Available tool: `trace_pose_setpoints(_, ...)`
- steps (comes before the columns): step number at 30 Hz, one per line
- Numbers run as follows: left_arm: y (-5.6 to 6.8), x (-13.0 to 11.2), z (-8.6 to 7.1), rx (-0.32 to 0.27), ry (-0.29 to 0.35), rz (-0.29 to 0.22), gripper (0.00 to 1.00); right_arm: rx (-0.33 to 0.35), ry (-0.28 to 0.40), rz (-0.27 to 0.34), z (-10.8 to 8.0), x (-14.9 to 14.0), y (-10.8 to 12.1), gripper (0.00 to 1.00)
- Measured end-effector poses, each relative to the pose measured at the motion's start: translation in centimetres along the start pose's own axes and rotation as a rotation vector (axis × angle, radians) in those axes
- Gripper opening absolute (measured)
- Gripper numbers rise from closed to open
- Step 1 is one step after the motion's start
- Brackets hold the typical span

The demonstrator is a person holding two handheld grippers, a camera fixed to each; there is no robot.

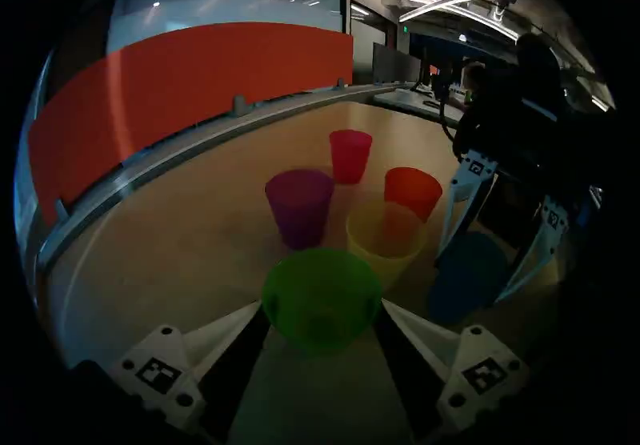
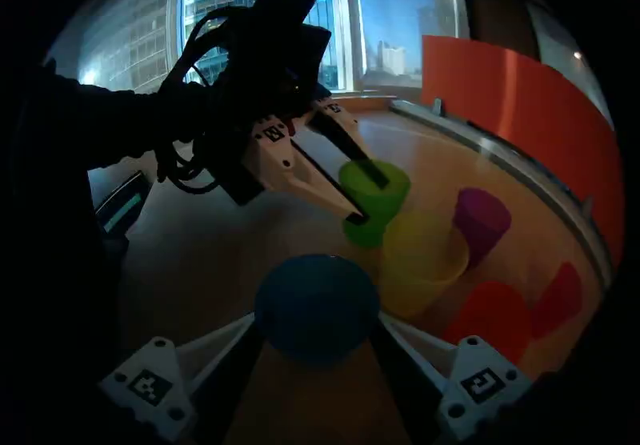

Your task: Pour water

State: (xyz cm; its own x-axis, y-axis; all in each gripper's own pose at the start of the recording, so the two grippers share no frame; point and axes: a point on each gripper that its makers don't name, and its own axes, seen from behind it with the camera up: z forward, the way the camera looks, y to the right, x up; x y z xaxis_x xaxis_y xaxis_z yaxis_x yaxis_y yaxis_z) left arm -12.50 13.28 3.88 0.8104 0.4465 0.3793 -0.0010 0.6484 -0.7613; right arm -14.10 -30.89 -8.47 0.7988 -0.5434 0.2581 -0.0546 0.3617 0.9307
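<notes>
Low centre of each view, the left gripper grasps the green cup and the right gripper the blue cup over the bench, both likely light, slippery plastic, best squeezed gently mid-wall.

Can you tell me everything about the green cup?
The green cup is see-through plastic, round and wider at its open top. It looks upright on the wooden table. The left gripper presses its two fingers on the cup's sides. The yellow cup sits close behind it. I can't tell whether water is inside.
</notes>
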Motion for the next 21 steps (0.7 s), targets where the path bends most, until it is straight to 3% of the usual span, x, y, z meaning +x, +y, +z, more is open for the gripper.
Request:
trace_pose_setpoints(9, 0.7, 2.1, -1.5, 0.008, 0.048, 0.005, 0.85, -0.027, 0.040, 0.003, -2.1, 1.7, -0.1, 0.88)
trace_pose_setpoints(21, 1.7, 5.6, -4.2, 0.035, 0.110, 0.054, 0.85, -0.093, 0.157, 0.008, -6.0, 6.1, 0.6, 0.88)
